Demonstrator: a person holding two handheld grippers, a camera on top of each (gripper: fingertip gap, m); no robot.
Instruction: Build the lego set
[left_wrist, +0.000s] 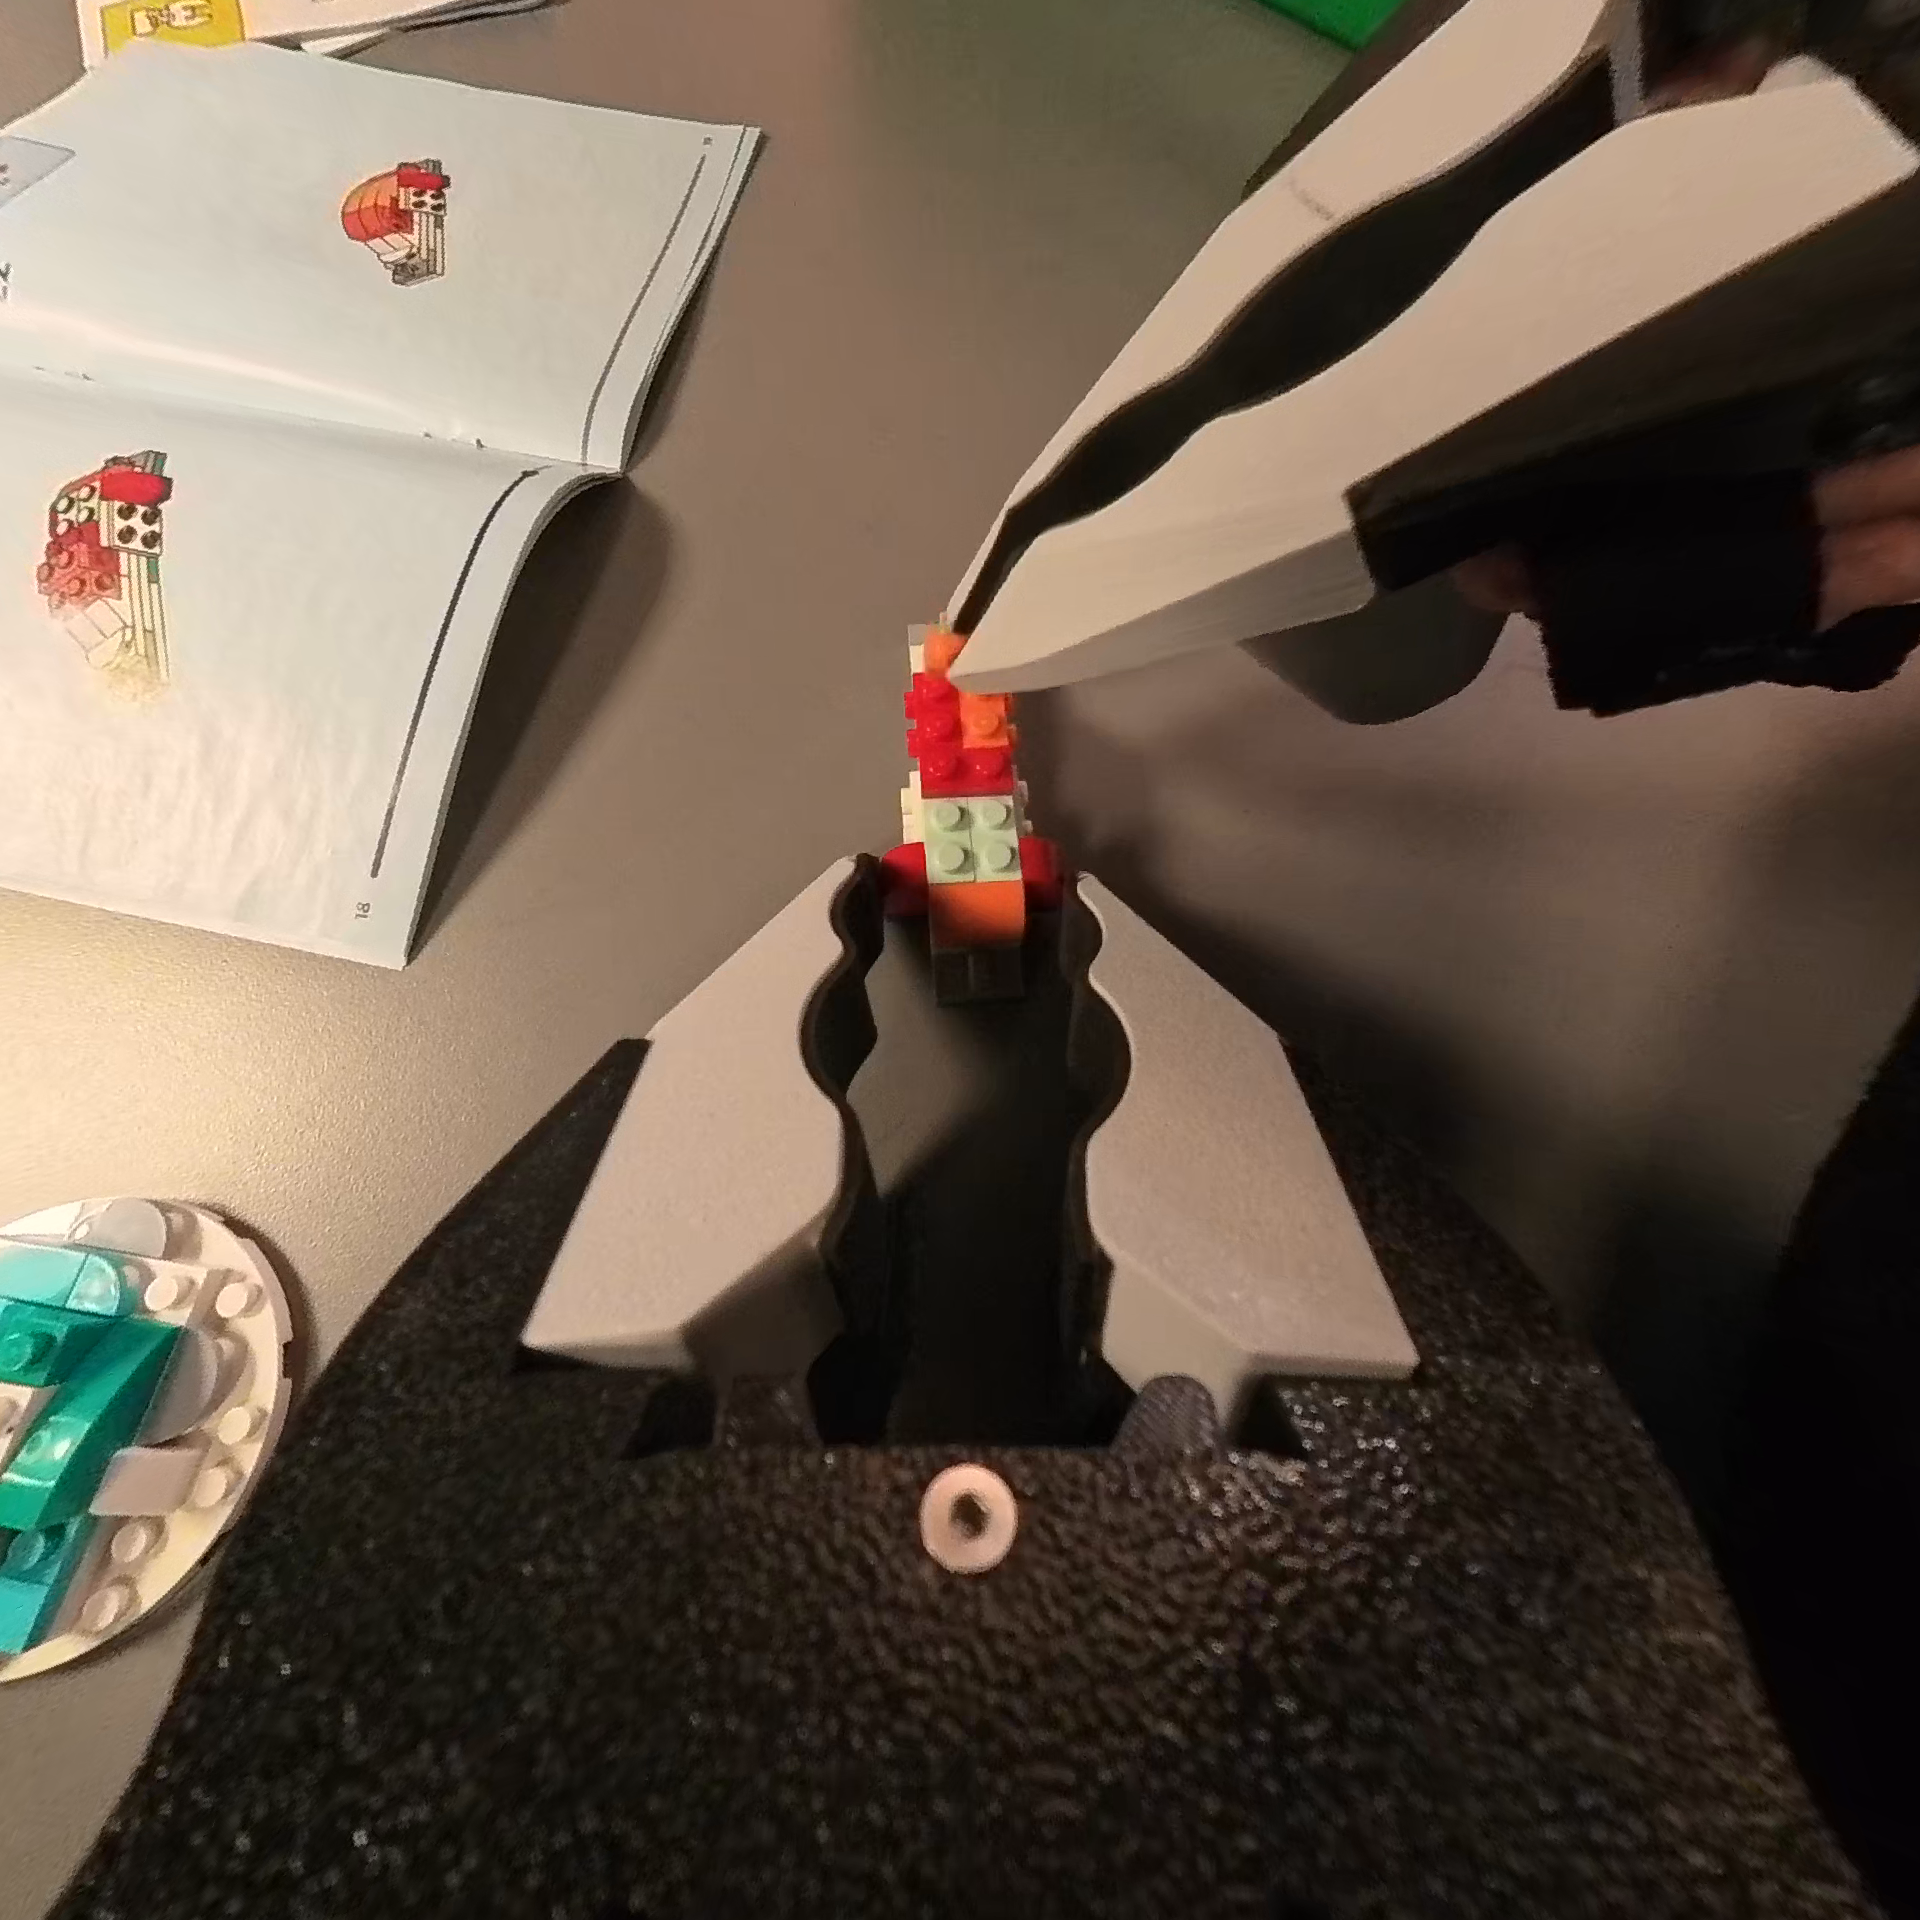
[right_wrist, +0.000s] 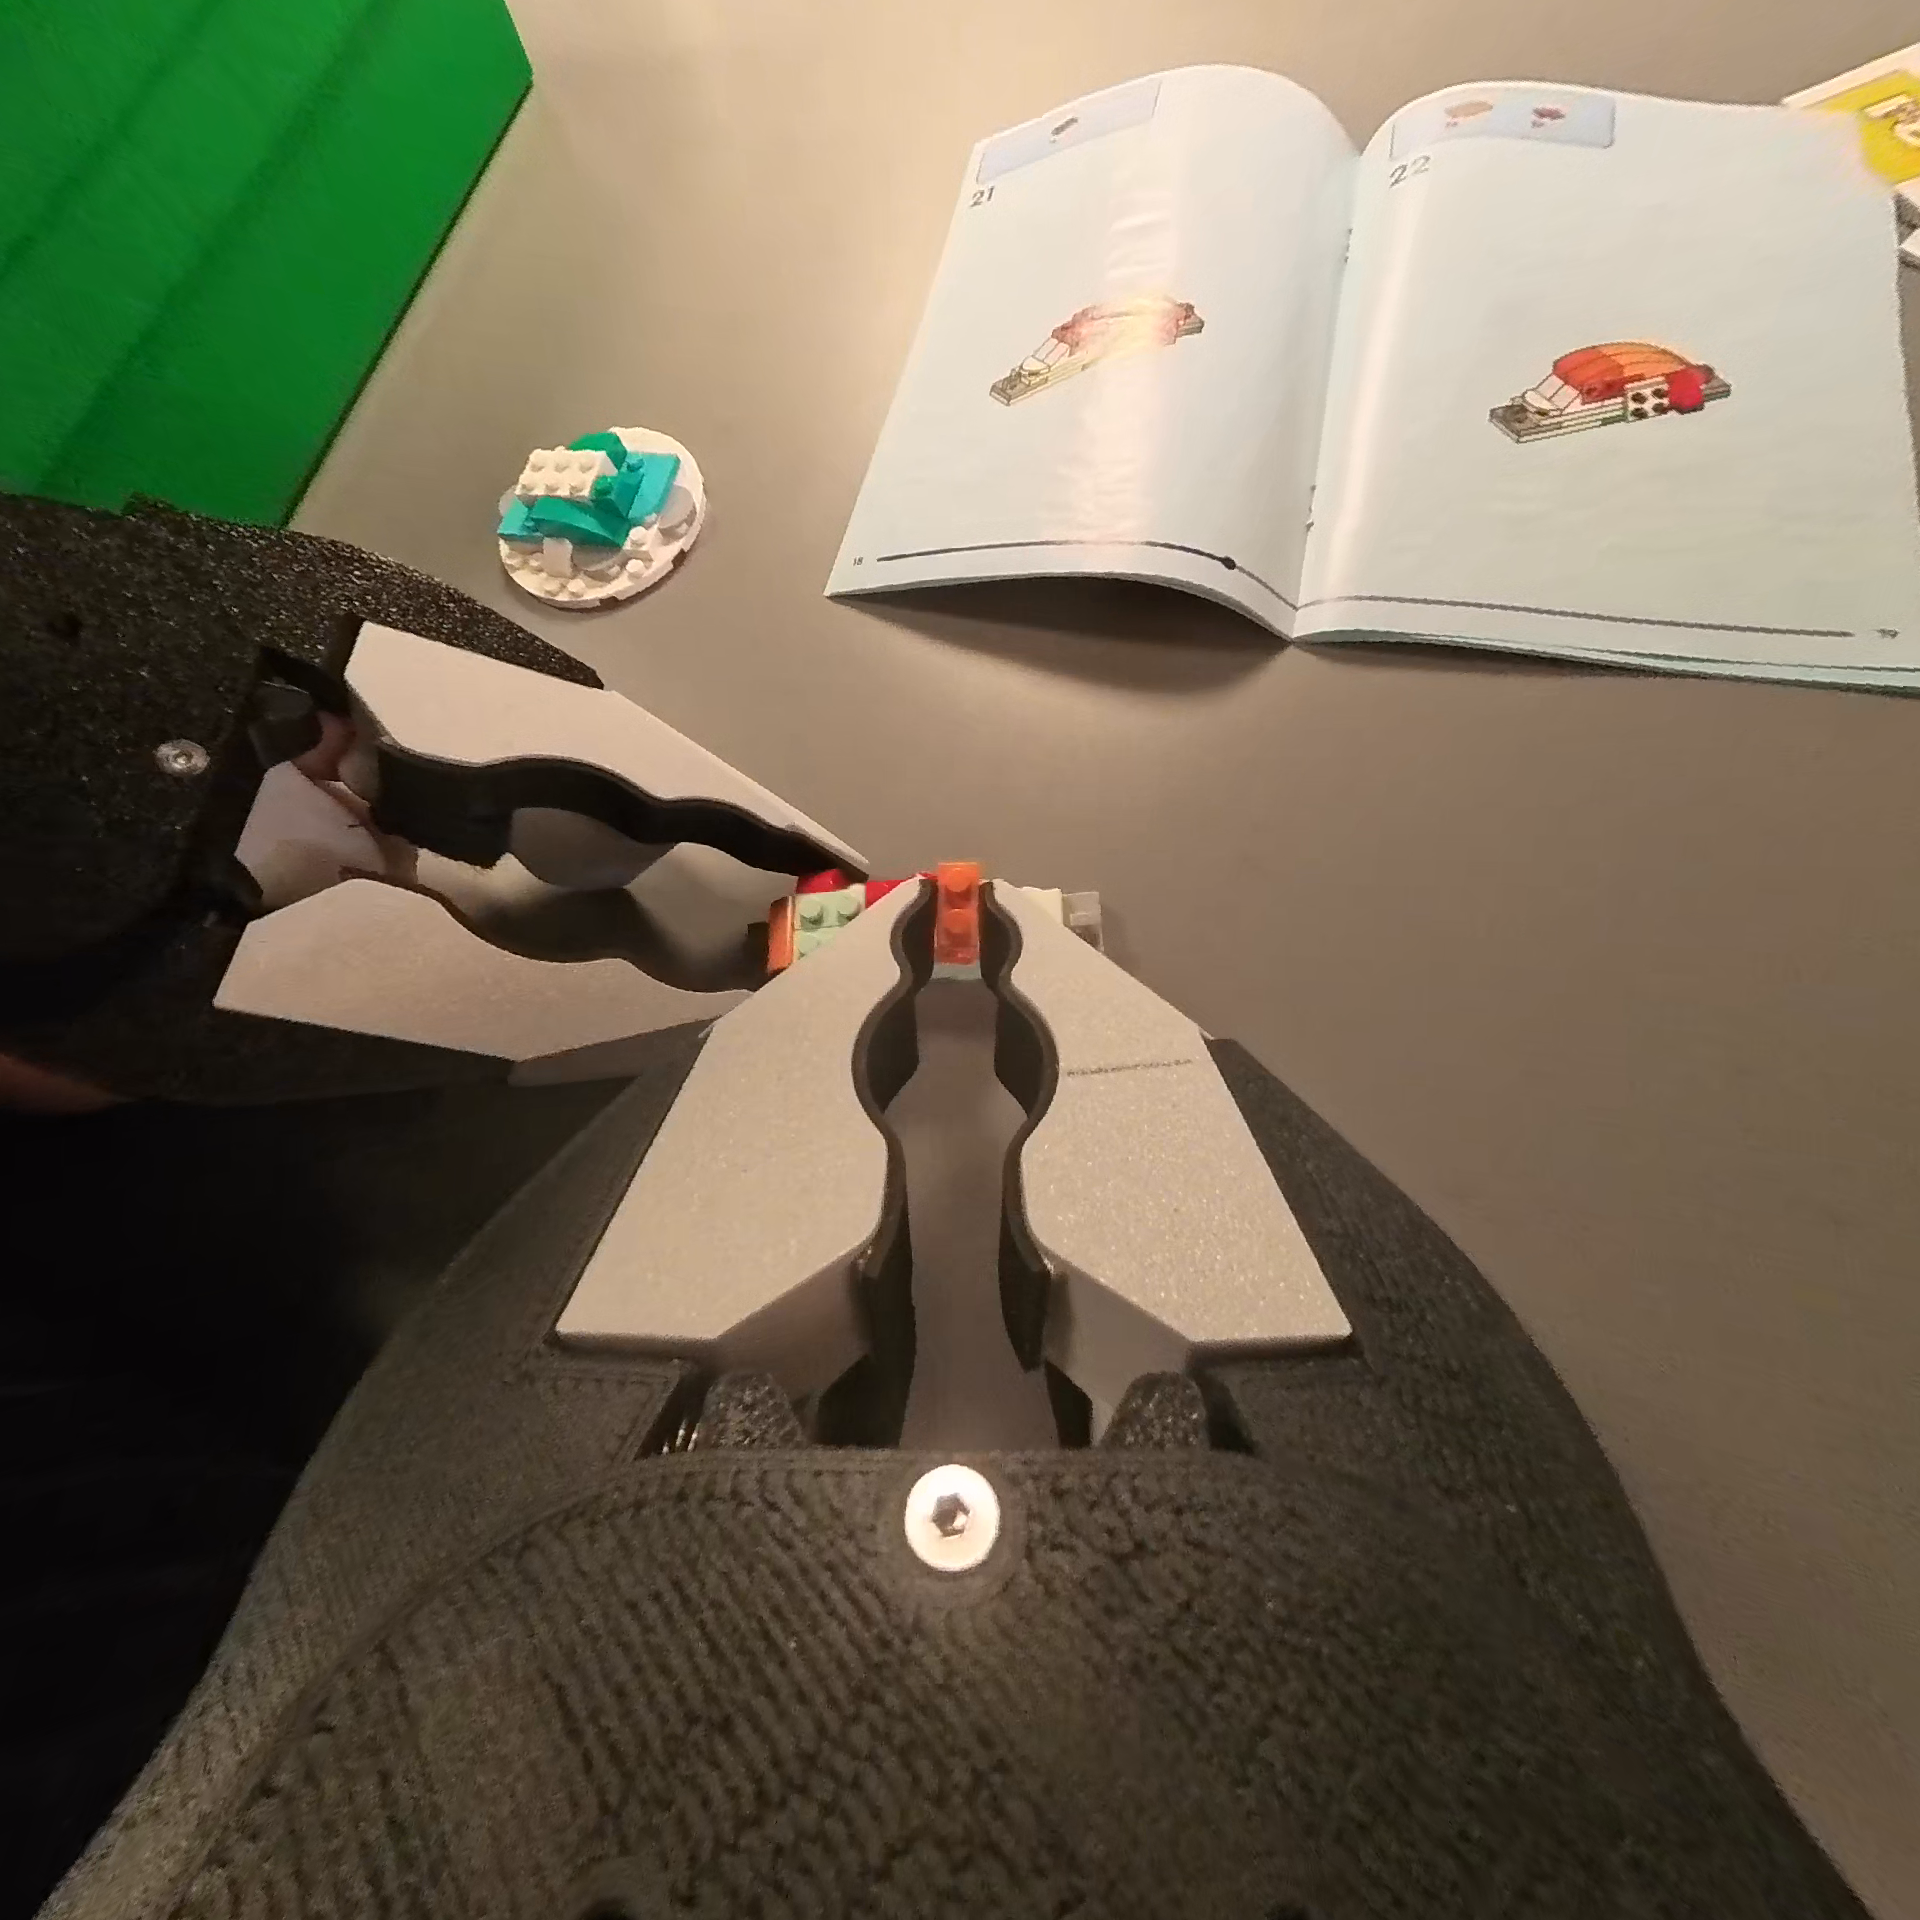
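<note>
A small lego model (left_wrist: 966, 769) of red, orange, pale green and white bricks is held just above the grey table. My left gripper (left_wrist: 971, 878) is shut on its near end, around the red and orange rounded part. My right gripper (left_wrist: 961, 649) comes in from the upper right and is shut on a small orange piece (left_wrist: 940, 652), which touches the model's far end. In the right wrist view, my right gripper (right_wrist: 956, 888) pinches the orange piece (right_wrist: 956, 920) between its tips, over the model (right_wrist: 1055, 902). The left gripper (right_wrist: 810, 920) holds the model from the left.
An open instruction booklet (left_wrist: 312, 416) lies on the table to the left; it also shows in the right wrist view (right_wrist: 1351, 364). A round white plate with a teal build (left_wrist: 94, 1434) (right_wrist: 603, 509) sits nearby. A green box (right_wrist: 208, 208) stands at the far left. Across from one pair of fingers to the other is roughly 4 centimetres.
</note>
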